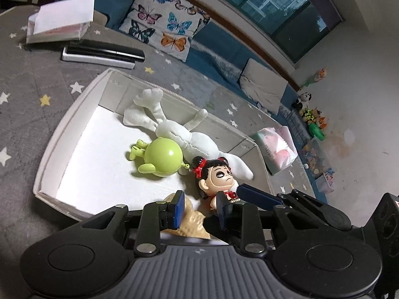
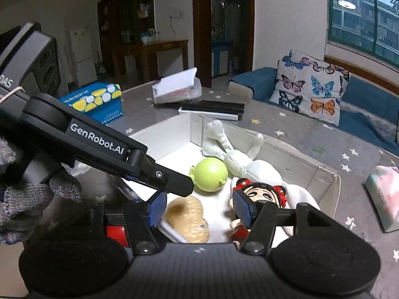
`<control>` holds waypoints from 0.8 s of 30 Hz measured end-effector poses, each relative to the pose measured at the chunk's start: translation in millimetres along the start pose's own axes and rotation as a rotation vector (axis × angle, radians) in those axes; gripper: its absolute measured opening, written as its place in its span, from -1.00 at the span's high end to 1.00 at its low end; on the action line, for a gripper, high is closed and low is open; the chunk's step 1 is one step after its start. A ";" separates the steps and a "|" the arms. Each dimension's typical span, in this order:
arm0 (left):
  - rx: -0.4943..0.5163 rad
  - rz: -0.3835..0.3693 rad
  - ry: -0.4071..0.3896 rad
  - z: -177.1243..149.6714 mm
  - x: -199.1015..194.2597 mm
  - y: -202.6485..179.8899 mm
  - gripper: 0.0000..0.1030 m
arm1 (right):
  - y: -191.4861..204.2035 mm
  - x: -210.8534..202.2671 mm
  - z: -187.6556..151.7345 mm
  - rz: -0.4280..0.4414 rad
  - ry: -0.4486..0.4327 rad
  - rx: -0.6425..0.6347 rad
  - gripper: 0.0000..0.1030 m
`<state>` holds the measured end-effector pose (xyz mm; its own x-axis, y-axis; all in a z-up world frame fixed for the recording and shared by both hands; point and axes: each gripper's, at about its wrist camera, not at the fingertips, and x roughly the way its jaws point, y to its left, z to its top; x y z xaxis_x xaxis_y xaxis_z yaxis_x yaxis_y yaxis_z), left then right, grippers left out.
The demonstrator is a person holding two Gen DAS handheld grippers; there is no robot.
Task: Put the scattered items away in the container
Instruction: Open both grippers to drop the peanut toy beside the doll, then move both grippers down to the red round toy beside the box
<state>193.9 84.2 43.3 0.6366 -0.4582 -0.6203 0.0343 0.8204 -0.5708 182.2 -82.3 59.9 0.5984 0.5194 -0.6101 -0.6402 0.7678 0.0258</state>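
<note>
Left tongs (image 1: 200, 208): fingers apart, nothing clamped, poised low over the near end of the white box (image 1: 62, 124). A tan shell-shaped toy (image 1: 192, 226) lies directly beneath and between the fingers; whether a pad touches it cannot be told. Right tongs (image 2: 198, 209): also apart and empty, hovering over the same near corner, with the left tool crossing in front of its view.

Contents of the box: white plush toy (image 1: 184, 134) along the far wall, green round figure (image 1: 163, 157) against it, black-haired doll (image 1: 219, 177) lying beside the plush, and the tan toy (image 2: 189, 220) at the near wall.

Judgement: this is the placing step for the tan toy, apparently just set down or about to be left. A pink packet (image 1: 276, 147) lies on the star-patterned tabletop (image 1: 30, 114) just outside the box; if it counts as an item, the next move calls for lifting clear without snagging the doll, then reaching over the wall to it.
</note>
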 end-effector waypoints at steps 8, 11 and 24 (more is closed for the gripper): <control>0.019 0.026 -0.065 -15.2 -29.5 0.3 0.42 | 24.1 -35.7 -14.1 0.021 -0.087 -0.026 -0.30; 0.021 0.036 -0.090 -23.3 -40.1 2.3 0.42 | 34.5 -44.5 -20.8 0.031 -0.103 -0.049 -0.30; 0.001 0.078 -0.128 -57.1 -63.9 14.4 0.41 | 57.0 -41.0 -55.4 0.083 -0.066 -0.020 -0.34</control>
<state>109.8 105.8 44.0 0.7304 -0.3458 -0.5890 -0.0185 0.8520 -0.5231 94.5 -80.7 42.5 0.5730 0.6052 -0.5527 -0.6979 0.7138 0.0580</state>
